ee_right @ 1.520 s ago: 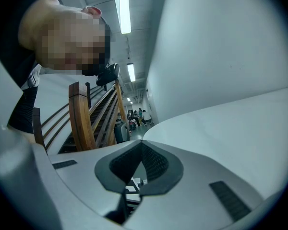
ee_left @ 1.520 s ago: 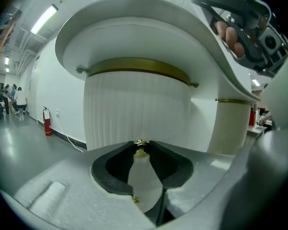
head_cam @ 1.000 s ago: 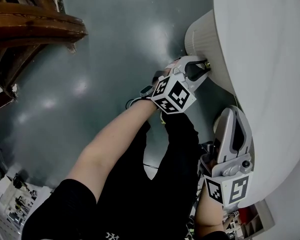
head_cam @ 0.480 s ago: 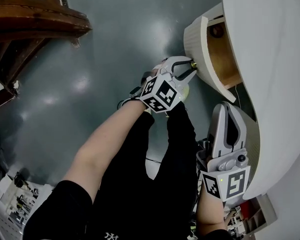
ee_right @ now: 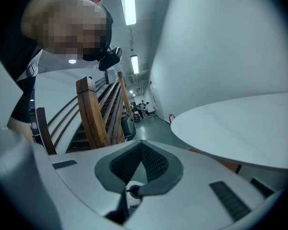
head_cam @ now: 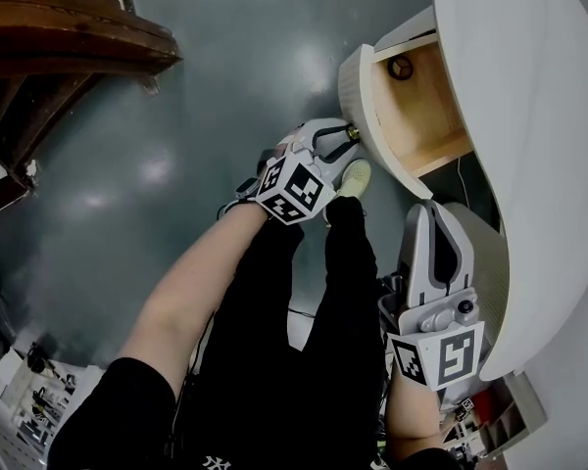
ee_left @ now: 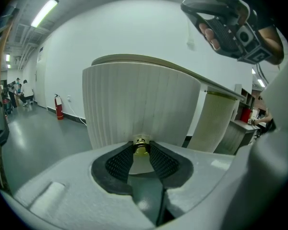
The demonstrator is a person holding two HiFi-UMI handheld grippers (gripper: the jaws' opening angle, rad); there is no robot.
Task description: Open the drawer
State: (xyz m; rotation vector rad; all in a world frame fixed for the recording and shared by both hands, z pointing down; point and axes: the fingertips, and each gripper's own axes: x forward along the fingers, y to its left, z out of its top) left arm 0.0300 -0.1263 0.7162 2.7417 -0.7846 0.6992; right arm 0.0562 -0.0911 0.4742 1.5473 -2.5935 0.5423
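Nearest, the right gripper [head_cam: 424, 211] is hanging beside the edge of the white rounded tabletop [head_cam: 539, 116], its tongs pressed together on nothing. Past it, the left gripper [head_cam: 346, 137] is pinching the small brass knob [ee_left: 141, 146] between just the tips of its tongs. The white ribbed drawer [head_cam: 357, 86], bare wood inside, is standing partly out from under the tabletop's edge. A crooked tug could slip that tip-only hold off the knob. The drawer's back is lying hidden beneath the top, and I cannot identify the dark round thing [head_cam: 402, 67] inside.

Glossy grey-green floor [head_cam: 176, 116], white walls [ee_left: 134, 37], wooden staircase [ee_right: 93, 119], ceiling strip lights [ee_right: 129, 4], red fire extinguisher [ee_left: 59, 108]
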